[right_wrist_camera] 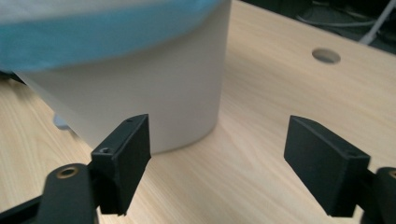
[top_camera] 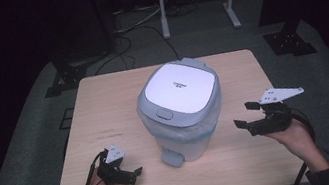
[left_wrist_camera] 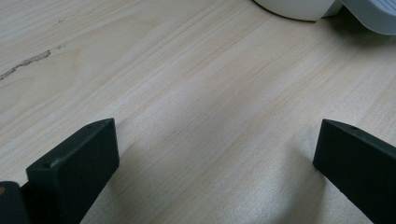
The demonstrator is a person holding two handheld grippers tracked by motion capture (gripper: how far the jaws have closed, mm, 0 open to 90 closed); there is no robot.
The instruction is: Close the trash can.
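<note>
The wooden desk (top_camera: 104, 107) carries a lidded bin (top_camera: 180, 110) at frame centre. The right hand-held gripper (top_camera: 246, 114), released and empty, sits right of it; the left hand-held gripper (top_camera: 134, 174), also released, lies lower left.

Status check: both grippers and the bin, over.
Left gripper open, empty, low over table. Right gripper open, empty, beside pedal bin. Lid shut. Nothing in the way.

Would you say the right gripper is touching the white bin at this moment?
Apart. The high view shows bare table between the right gripper and the white bin; in the right gripper view its jaws stand open with nothing between them.
</note>
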